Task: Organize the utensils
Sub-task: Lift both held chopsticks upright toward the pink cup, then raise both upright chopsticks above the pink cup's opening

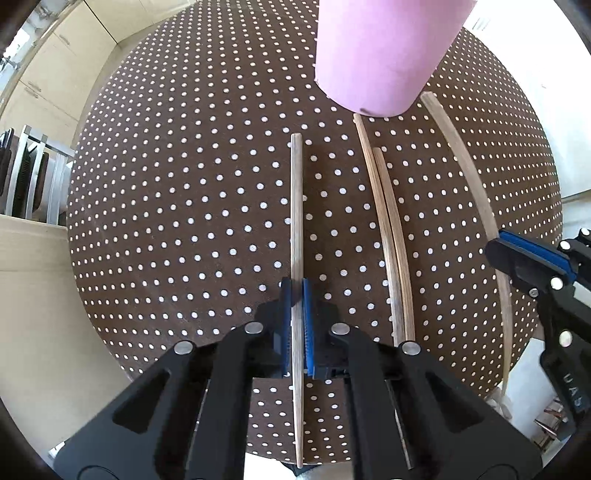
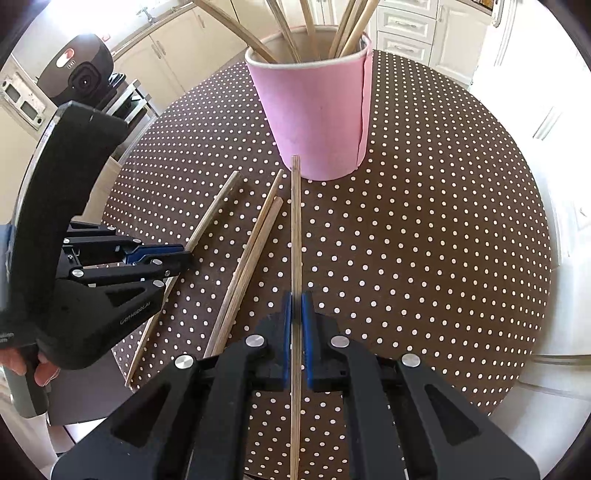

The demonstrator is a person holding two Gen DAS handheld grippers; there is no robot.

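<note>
Toward the left edge of the round table under a brown white-dotted cloth (image 1: pixel 166 184): left gripper (image 1: pixel 297 291), jaws closed on the leftmost pale wooden chopstick (image 1: pixel 296 206), pinched well back from the blunt end, with most of the length sticking out ahead toward the far edge. A doubtful hold: thin wood between two flat blue pads, likely to pivot or slide out on a quick lift or tilt. Likely, too, to swing that long free end into the cup wall if brought round carelessly.

Next, mid-table: loose pair of pale wooden chopsticks (image 1: pixel 388 221), side by side and touching, ungripped, between the two held ones. Easily nudged by a passing gripper body or a trailing tip; once rolling, free to reach the near edge and drop.

Beyond them, near the far edge: tall pink paper cup (image 1: pixel 380 55), upright, already crowded with leaning wooden sticks (image 2: pixel 347 33). Light and top-heavy by the look, so prone to tipping if jabbed at the rim or side rather than fed from above.

Rightmost: right gripper (image 2: pixel 296 306), jaws closed on the rightmost pale wooden chopstick (image 2: pixel 296 221), blunt end just beside the cup's base. Cannot tell whether lifted clear of the cloth. Any push forward from here: straight into the cup. Both grippers heading for one mouth together: a likely clash.
</note>
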